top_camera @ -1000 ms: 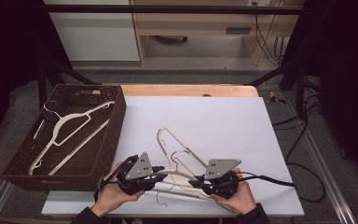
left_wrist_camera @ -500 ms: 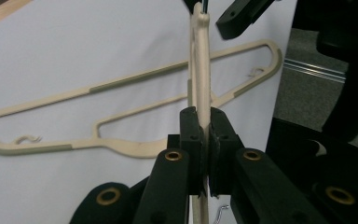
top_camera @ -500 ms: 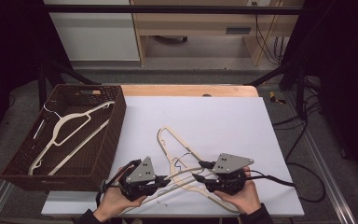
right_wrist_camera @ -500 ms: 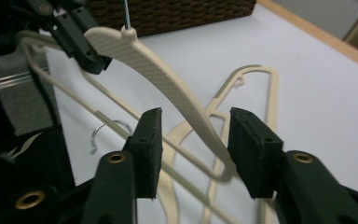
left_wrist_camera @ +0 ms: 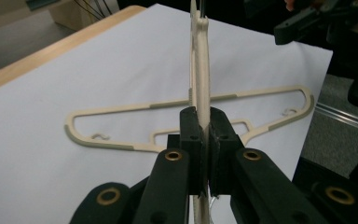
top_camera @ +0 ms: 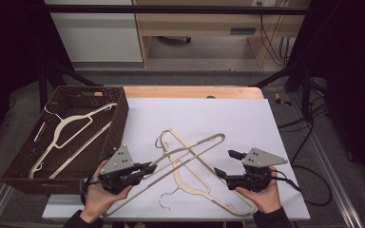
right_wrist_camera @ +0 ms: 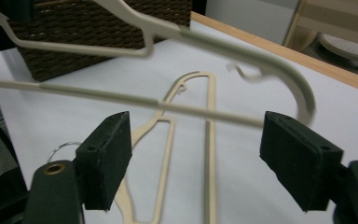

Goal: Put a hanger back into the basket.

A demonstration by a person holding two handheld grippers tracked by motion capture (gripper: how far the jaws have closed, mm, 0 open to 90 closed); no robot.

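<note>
As left tongs (left_wrist_camera: 204,140) pinch hanger (left_wrist_camera: 199,70), grip pt hidden.

From above the near edge we look forward and down on the whole tabletop (top_camera: 228,118). Riding the left hand-held gripper (left_wrist_camera: 204,140), we look low and close across the white sheet toward the far right hand-held gripper (left_wrist_camera: 307,21). From the right one (right_wrist_camera: 196,158) we face the basket (right_wrist_camera: 98,32). All three views share the flat hanger (top_camera: 190,175).

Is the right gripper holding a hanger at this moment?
No, the right gripper is wide open, and the lifted hanger only passes beyond its jaws.
</note>
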